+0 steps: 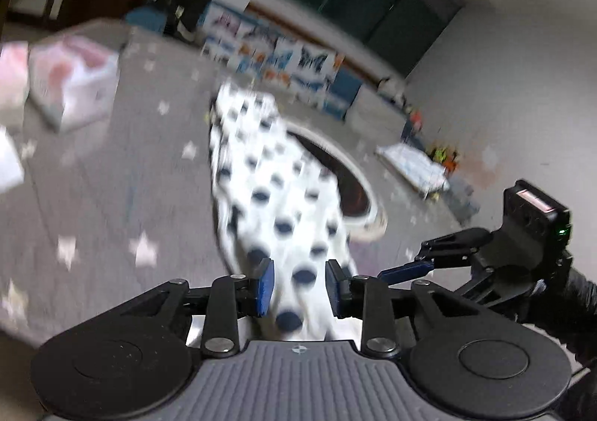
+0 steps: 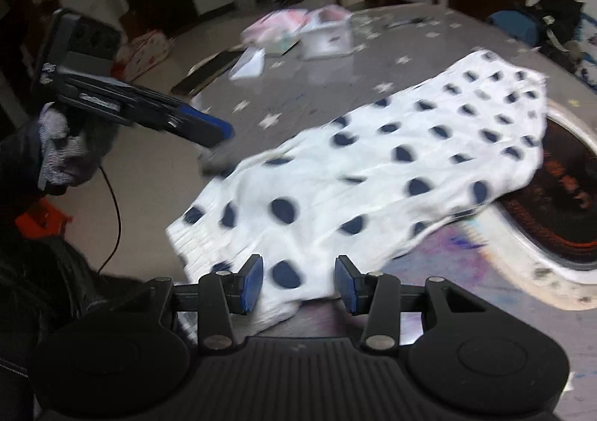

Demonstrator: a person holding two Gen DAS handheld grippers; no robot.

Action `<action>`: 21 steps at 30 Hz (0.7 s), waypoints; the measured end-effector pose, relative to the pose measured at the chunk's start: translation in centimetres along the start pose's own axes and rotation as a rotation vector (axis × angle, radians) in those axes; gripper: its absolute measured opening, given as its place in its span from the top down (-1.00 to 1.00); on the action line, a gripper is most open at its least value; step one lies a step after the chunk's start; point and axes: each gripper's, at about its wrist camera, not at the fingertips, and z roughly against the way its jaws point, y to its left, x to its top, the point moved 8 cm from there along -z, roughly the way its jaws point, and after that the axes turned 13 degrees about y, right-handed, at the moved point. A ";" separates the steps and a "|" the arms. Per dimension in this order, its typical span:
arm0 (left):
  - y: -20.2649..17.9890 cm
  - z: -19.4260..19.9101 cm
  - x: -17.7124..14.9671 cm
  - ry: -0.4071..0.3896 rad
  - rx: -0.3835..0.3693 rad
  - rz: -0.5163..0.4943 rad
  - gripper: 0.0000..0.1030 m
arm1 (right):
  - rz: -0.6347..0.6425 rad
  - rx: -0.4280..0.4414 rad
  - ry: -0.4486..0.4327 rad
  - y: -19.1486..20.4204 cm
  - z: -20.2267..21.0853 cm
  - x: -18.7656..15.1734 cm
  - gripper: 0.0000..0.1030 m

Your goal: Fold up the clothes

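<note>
Left tool (image 1: 300, 286) and right tool (image 2: 298, 284), 2 total, both open; 1 spotted garment (image 2: 373, 167)

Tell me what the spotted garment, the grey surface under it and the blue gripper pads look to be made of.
Spotted garment: soft knit, probably cotton or wool blend, matte; ribbed hem and limp draping suggest it.
Grey surface: looks like woven or quilted fabric with printed pale stars, matte; blur leaves it open.
Blue gripper pads: likely rubber or soft plastic, dull finish, with fine ridges on the face.
</note>
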 end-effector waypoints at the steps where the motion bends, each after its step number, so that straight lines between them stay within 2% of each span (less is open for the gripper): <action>1: -0.2 -0.5 0.6 -0.008 -0.005 -0.008 0.47 | -0.025 -0.021 -0.017 -0.9 0.5 0.3 0.17; 3: -0.7 -1.7 1.3 -0.013 -0.013 -0.033 0.62 | -0.083 -0.066 -0.045 -2.8 1.0 0.7 0.17; 7: -1.5 -5.6 3.0 0.022 -0.016 -0.089 0.70 | -0.207 -0.159 -0.096 -7.2 1.6 1.1 0.20; 9: -1.1 -7.7 3.3 0.059 0.017 -0.111 0.73 | -0.241 -0.193 -0.106 -8.8 1.5 1.3 0.20; 11: -0.3 -9.2 3.2 0.086 0.080 -0.142 0.75 | -0.275 -0.218 -0.110 -10.1 1.2 1.4 0.20; 13: 0.9 -10.0 2.9 0.105 0.135 -0.143 0.75 | -0.308 -0.243 -0.113 -11.5 0.8 1.4 0.22; 15: 2.0 -10.3 2.8 0.119 0.139 -0.111 0.83 | -0.342 -0.263 -0.115 -13.0 0.3 1.5 0.29; 21: 2.3 -9.7 3.2 0.120 0.181 -0.099 0.82 | -0.410 -0.249 -0.128 -16.1 -1.4 2.0 0.32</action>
